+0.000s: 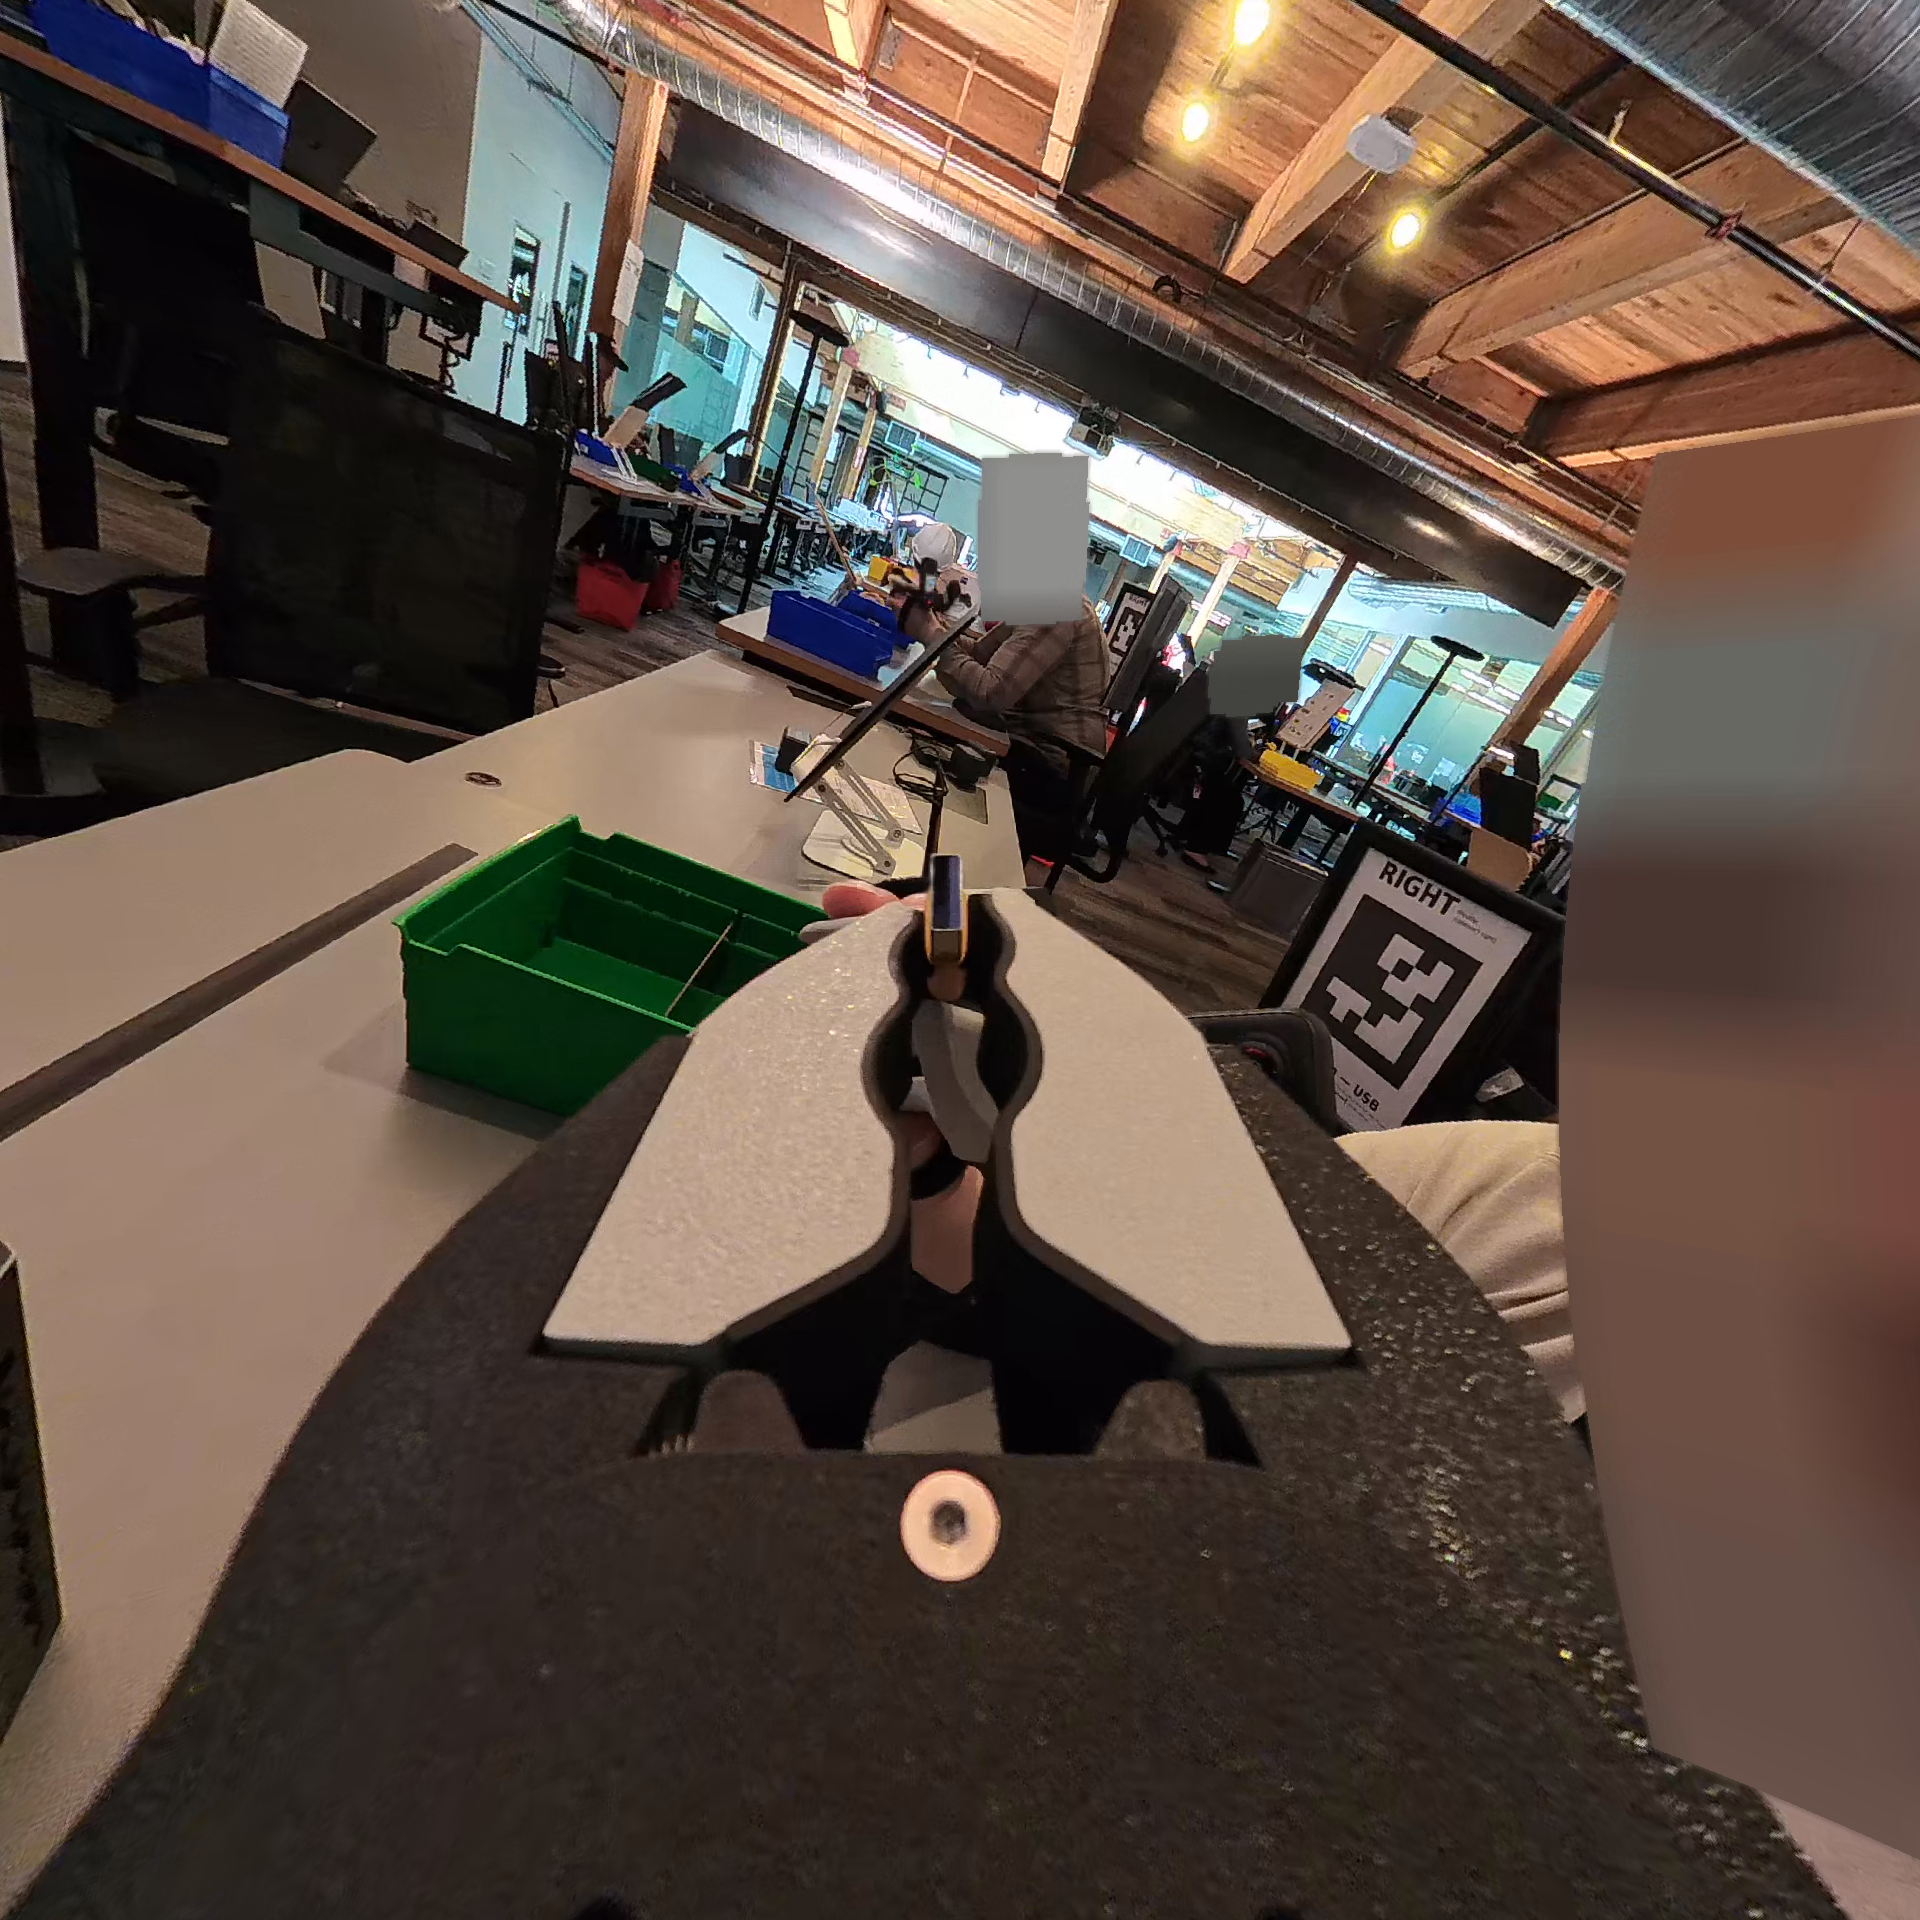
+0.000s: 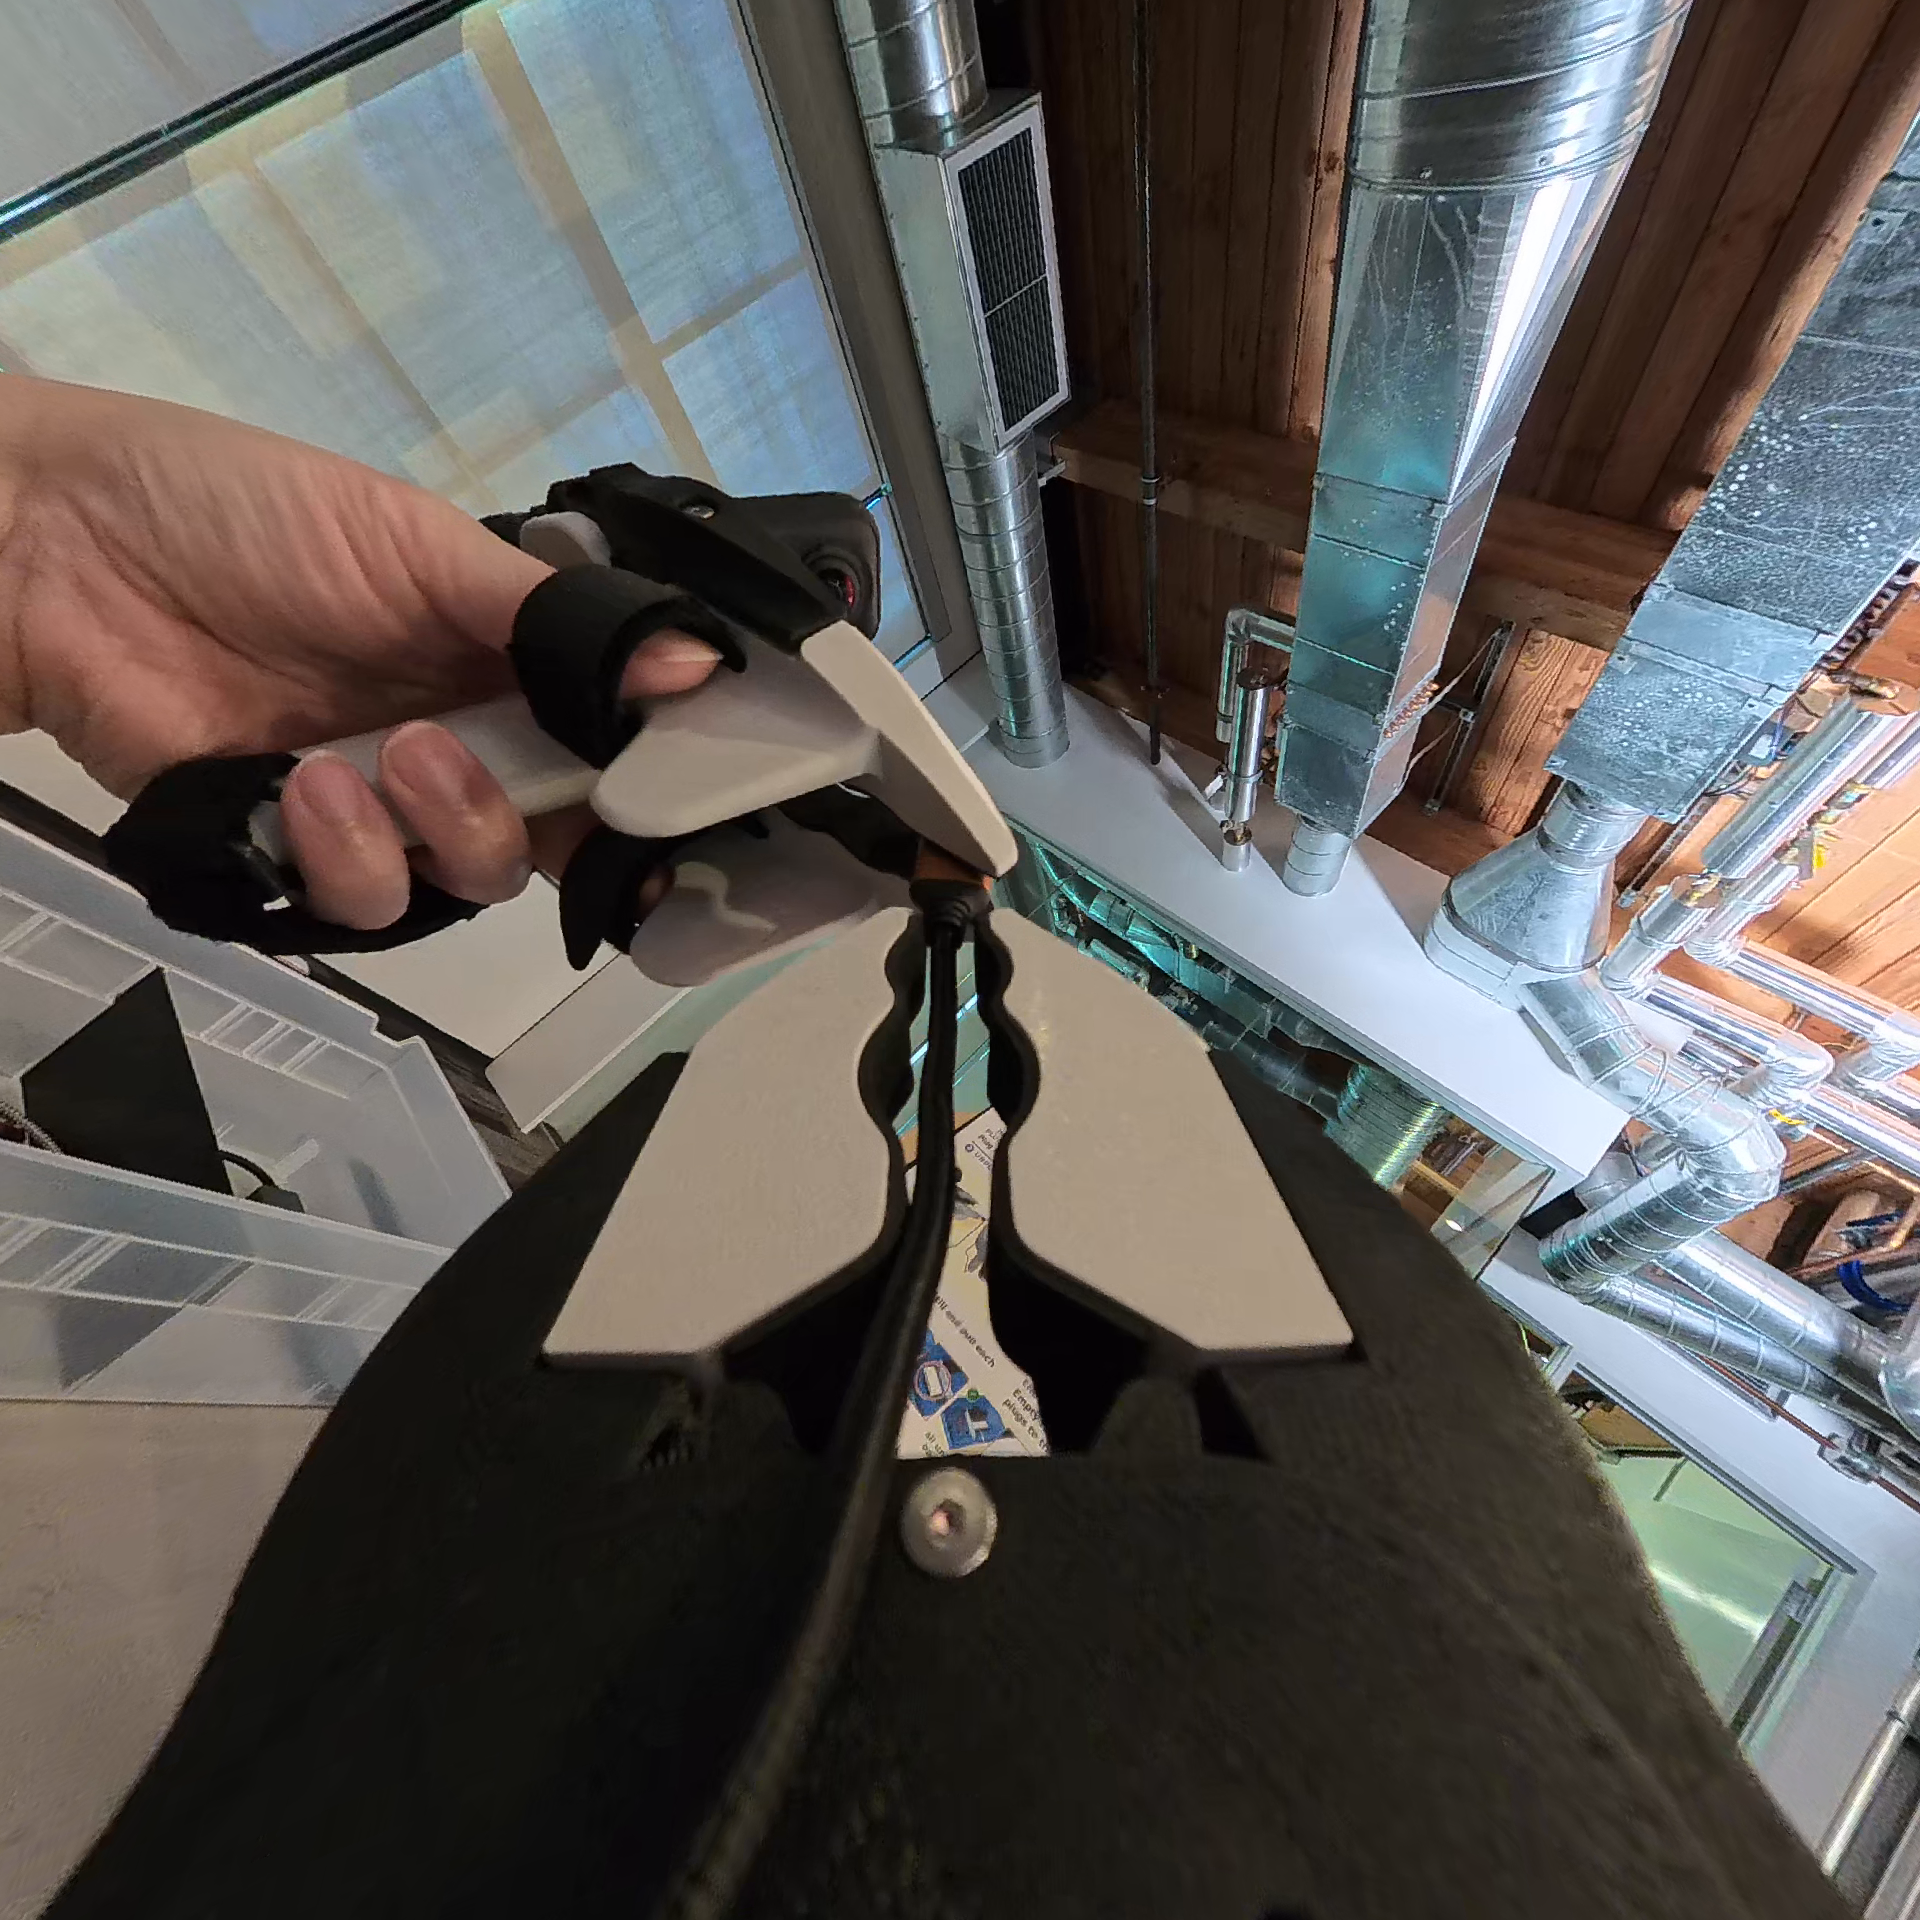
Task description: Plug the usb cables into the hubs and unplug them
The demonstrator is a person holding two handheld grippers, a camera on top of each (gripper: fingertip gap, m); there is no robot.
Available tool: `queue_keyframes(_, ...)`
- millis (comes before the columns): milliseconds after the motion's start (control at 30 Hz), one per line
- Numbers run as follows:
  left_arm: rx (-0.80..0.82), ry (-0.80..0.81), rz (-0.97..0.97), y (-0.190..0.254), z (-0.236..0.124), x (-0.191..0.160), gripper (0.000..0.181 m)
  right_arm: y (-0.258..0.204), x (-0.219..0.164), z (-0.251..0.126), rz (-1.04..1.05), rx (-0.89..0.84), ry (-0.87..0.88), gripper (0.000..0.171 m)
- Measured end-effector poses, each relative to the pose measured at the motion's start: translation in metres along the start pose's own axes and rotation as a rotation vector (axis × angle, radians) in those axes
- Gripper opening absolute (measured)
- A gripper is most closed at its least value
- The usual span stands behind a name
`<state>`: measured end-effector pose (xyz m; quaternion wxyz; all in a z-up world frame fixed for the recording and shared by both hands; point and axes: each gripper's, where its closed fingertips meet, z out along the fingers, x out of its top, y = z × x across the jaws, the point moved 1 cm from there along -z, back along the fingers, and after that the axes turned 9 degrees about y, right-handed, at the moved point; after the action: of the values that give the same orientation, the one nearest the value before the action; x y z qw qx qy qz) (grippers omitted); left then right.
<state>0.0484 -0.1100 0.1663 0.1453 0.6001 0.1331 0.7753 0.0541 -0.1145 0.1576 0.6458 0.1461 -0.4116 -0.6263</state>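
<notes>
The left gripper (image 1: 948,928) is squeezed tight on a USB plug (image 1: 947,906). The plug sits right between the two grey fingertips (image 1: 878,940). It stands almost straight up in the left wrist view, with its long side running along the fingers and its metal end poking out past the tips, away from the camera. It is up in the air, above the grey table (image 1: 187,1174), and a green bin (image 1: 582,961) sits on the table off to the left.

In the right wrist view, the right gripper (image 2: 951,914) is closed around the black cable (image 2: 930,1060). The cable runs down the gap between its fingers, from the tips back toward the camera. At the top, the cable goes into an orange and black plug end (image 2: 943,871), held in the tips of the left gripper (image 2: 977,857). A hand (image 2: 239,623) holds that gripper, coming in from the left. The right gripper points up toward the silver pipes (image 2: 1455,416)
</notes>
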Motion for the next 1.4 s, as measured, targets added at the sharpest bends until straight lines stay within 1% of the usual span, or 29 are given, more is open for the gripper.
queue_keyframes(300, -0.029, -0.003, -0.026, 0.004, 0.002, -0.001, 0.007, 0.0, 0.004, -0.002, -0.027, -0.02, 0.015, 0.007)
queue_keyframes(567, 0.029, 0.003, 0.017, -0.008, -0.001, 0.0, 0.008, -0.001, -0.006, 0.0, 0.065, 0.028, -0.043, 0.007)
queue_keyframes(667, 0.109, 0.039, 0.081, -0.018, -0.005, 0.009, 0.023, 0.005, -0.009, 0.0, 0.09, 0.022, -0.061, 0.007)
queue_keyframes(733, 0.166, 0.06, 0.16, -0.025, -0.011, 0.015, 0.027, 0.016, -0.013, -0.002, 0.099, 0.007, -0.084, 0.007)
queue_keyframes(800, 0.267, 0.068, 0.276, -0.038, -0.02, 0.021, 0.03, 0.032, -0.012, -0.005, 0.112, -0.022, -0.089, 0.007)
queue_keyframes(867, 0.404, 0.098, 0.393, -0.058, -0.029, 0.027, 0.047, 0.049, -0.013, -0.009, 0.117, -0.049, -0.113, 0.007)
queue_keyframes(900, 0.449, 0.095, 0.45, -0.068, -0.033, 0.027, 0.05, 0.057, -0.012, -0.011, 0.116, -0.062, -0.118, 0.007)
queue_keyframes(967, 0.528, 0.075, 0.539, -0.09, -0.037, 0.021, 0.062, 0.074, -0.011, -0.016, 0.112, -0.095, -0.126, 0.007)
queue_keyframes(1033, 0.609, 0.047, 0.609, -0.116, -0.041, 0.012, 0.068, 0.087, -0.011, -0.021, 0.12, -0.117, -0.144, 0.007)
queue_keyframes(1067, 0.644, 0.042, 0.645, -0.129, -0.042, 0.006, 0.074, 0.092, -0.011, -0.023, 0.126, -0.126, -0.148, 0.007)
queue_keyframes(1133, 0.71, 0.059, 0.666, -0.154, -0.045, -0.006, 0.083, 0.099, -0.011, -0.027, 0.13, -0.136, -0.155, 0.007)
queue_keyframes(1267, 0.706, 0.04, 0.648, -0.188, -0.042, -0.042, 0.09, 0.11, -0.009, -0.031, 0.096, -0.15, -0.176, 0.008)
queue_keyframes(1300, 0.727, 0.014, 0.647, -0.197, -0.043, -0.051, 0.089, 0.112, -0.008, -0.031, 0.089, -0.152, -0.181, 0.008)
queue_keyframes(1400, 0.756, -0.091, 0.631, -0.219, -0.042, -0.079, 0.094, 0.12, -0.001, -0.034, 0.086, -0.164, -0.175, 0.007)
